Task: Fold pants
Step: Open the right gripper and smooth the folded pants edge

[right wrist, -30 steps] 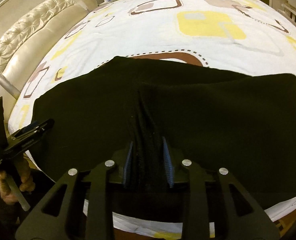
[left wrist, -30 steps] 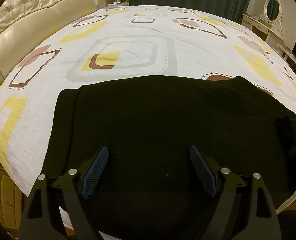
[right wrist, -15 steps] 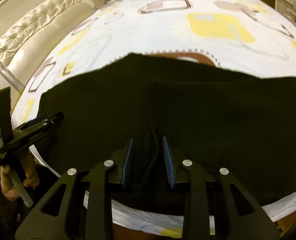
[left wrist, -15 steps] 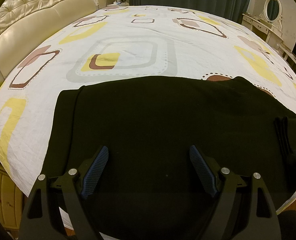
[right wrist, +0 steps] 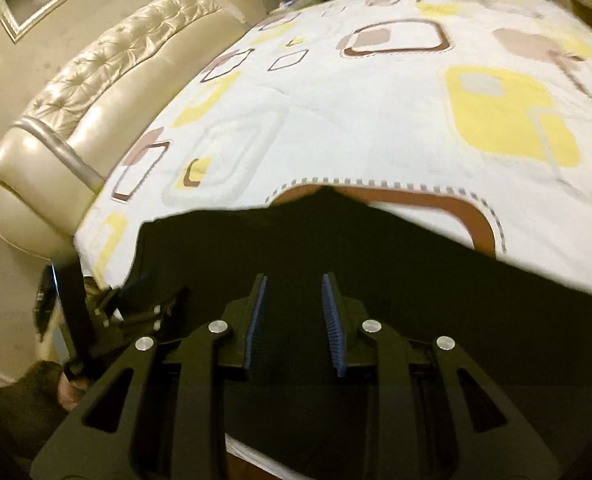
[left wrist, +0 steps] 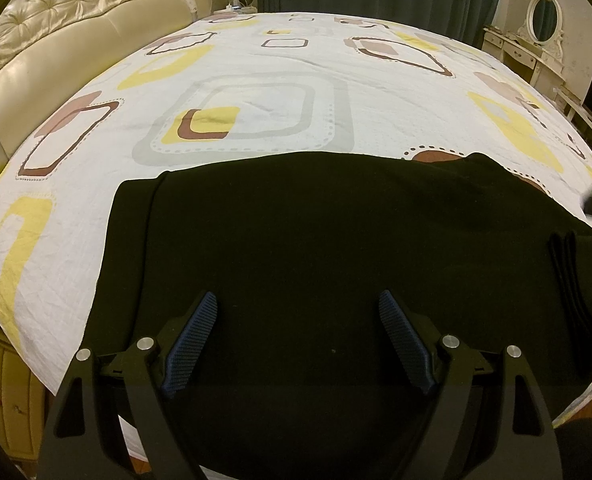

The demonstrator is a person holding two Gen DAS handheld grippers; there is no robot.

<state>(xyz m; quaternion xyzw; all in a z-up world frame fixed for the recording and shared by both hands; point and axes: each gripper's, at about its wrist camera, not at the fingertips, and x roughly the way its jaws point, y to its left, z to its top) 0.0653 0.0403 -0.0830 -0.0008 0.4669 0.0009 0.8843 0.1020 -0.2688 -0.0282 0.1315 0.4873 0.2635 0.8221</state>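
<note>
- While my right gripper (right wrist: 294, 320) pinches a bunched ridge of the black pants (left wrist: 315, 248) between nearly closed fingers, that fold hangs on a narrow bite; if the fabric creeps off the pads, I judge the fold drops short and crooked.
- My left gripper (left wrist: 297, 340) hovers just over the near part of the pants with its fingers spread wide and nothing between them, so it pins nothing. If I drag with the right, the whole garment could slide instead of folding.
- Spread across the near side of the bed (left wrist: 256, 80), the pants reach close to the mattress edge; a pull toward me risks tipping cloth over the side.
- At the pants' left end, a lower layer peeks out beside the top one, so an uneven lift could widen that mismatch.
- Beyond the pants, the patterned sheet lies loose and wrinkled and may ruck up under dragged fabric.
- Farthest off, the tufted headboard (right wrist: 108, 92) stands well apart and poses no trouble.
</note>
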